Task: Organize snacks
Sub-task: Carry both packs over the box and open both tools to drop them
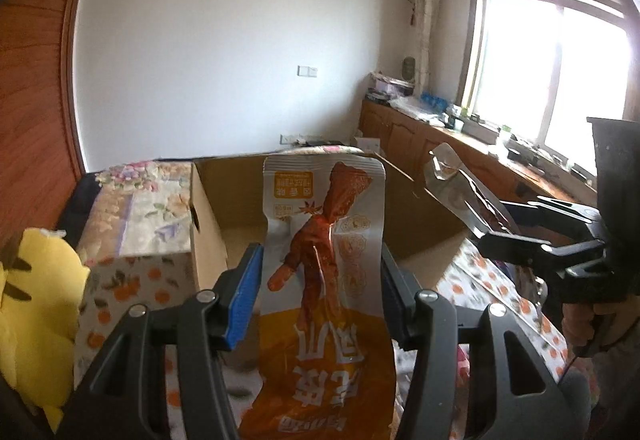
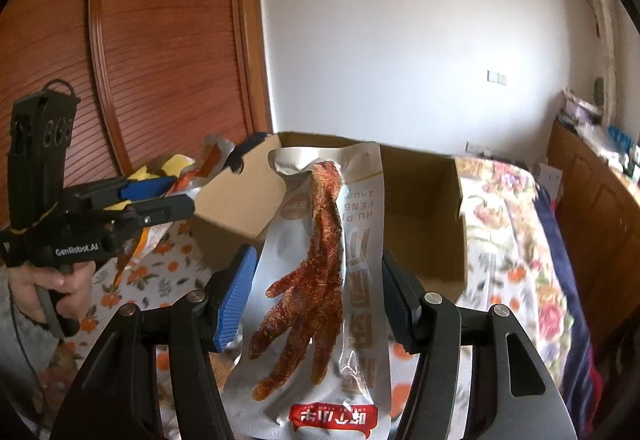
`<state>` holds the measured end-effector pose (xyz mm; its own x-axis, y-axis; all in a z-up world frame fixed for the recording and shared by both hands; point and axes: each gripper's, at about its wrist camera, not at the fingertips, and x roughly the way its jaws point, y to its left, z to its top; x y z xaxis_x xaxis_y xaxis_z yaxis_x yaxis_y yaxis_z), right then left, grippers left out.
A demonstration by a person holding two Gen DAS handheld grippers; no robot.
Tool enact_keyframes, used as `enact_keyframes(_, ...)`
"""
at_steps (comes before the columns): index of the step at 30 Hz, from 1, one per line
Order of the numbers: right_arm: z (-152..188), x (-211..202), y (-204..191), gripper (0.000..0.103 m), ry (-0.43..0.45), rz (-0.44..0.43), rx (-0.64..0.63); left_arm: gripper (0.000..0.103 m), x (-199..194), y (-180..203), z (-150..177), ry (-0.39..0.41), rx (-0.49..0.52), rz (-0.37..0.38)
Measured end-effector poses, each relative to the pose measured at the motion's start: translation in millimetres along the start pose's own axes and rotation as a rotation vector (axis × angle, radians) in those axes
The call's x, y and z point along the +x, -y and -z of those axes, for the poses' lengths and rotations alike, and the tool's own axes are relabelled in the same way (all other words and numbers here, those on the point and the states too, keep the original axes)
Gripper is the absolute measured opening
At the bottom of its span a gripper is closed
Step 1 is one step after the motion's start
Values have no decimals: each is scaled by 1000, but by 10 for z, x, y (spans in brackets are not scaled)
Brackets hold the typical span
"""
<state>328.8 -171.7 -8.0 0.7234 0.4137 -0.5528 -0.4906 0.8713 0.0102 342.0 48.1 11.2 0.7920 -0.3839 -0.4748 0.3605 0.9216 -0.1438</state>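
Closest to our left wrist camera, the left gripper (image 1: 322, 280) pinches an orange-and-white snack packet (image 1: 320, 280) between its blue-padded fingers (image 1: 244, 300), the packet standing upright with its printed chicken foot facing us. Same story on the other side: our right gripper (image 2: 316, 294) clamps a silver snack packet (image 2: 320, 280) with a reddish chicken foot showing through it, the blue pad (image 2: 236, 300) pressed on one edge and the black finger on the other.

Both packets are held in the air in front of an open cardboard box (image 1: 224, 200), which sits on a bed with a floral orange-print sheet (image 1: 120, 280). From the left view, we see the right gripper off to the right, its packet held over the box's right side. From the right view, the left gripper sits to the left, a hand (image 2: 36, 284) wrapped round its handle.

Yellow plush toy (image 1: 36, 300) lies at the left edge of the bed. Behind are a white wall, a wooden wardrobe (image 2: 160, 40), a window (image 1: 552, 60) and low wooden cabinets (image 1: 420, 136).
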Motion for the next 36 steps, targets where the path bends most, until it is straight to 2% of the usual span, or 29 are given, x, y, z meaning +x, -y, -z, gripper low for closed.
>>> enact_keyframes(12, -391, 542, 375, 61, 3, 2, -34, 54, 581, -200, -354, -6, 17, -36)
enact_keyframes(16, -394, 766, 517, 61, -19, 24, -24, 54, 724, -292, -401, 1, -1, -56)
enact_keyframes(21, -385, 877, 586, 61, 1, 49, -25, 54, 844, -390, -461, 6, -15, -72)
enact_keyframes(30, -337, 1083, 661, 62, -56, 68, -25, 55, 1151, -306, -351, -91, 13, -102)
enact_keyframes(32, -328, 1106, 660, 63, -64, 75, -25, 58, 1126, -274, -350, -79, 26, -116)
enact_keyframes(33, -317, 1127, 647, 64, -76, 82, -31, 63, 1118, -266, -356, -81, 29, -124)
enact_keyframes(36, -276, 1173, 629, 64, -96, 91, -41, 64, 1130, -257, -342, -99, 38, -132)
